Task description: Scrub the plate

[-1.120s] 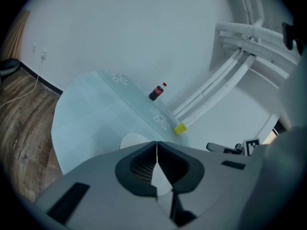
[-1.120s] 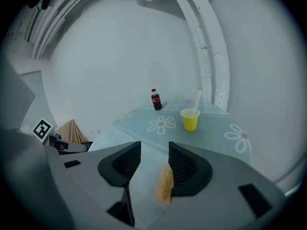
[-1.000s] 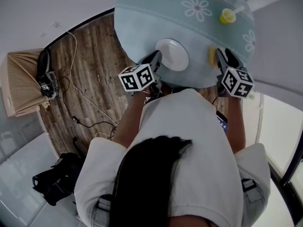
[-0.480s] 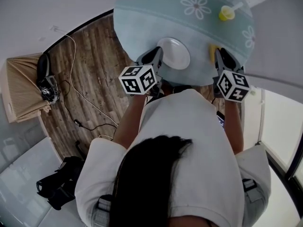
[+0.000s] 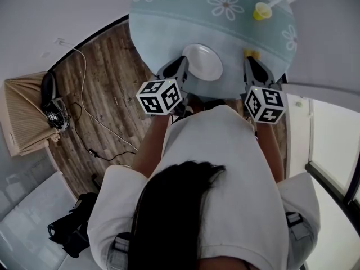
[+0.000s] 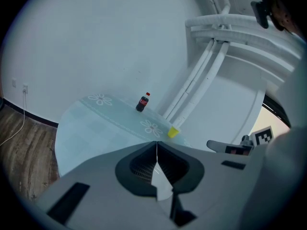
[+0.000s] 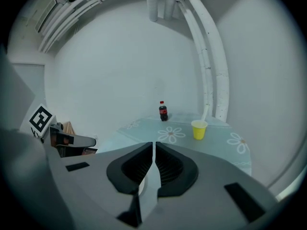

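round desk (image 5: 169, 16) under a pale flowered cloth, white plate (image 5: 203, 62) near its front edge. left tool (image 5: 182, 64) is fully closed at the plate's left rim; whether it pinches the rim i cannot tell. right tool (image 5: 249, 61) is closing, jaws nearly met, nothing seen between them. a yellow sponge-like piece (image 5: 251, 53) sits at its tip: bite it firmly before scrubbing, plate held steady. only the head view shows that piece; the gripper views alone show a cola bottle (image 6: 142, 102).
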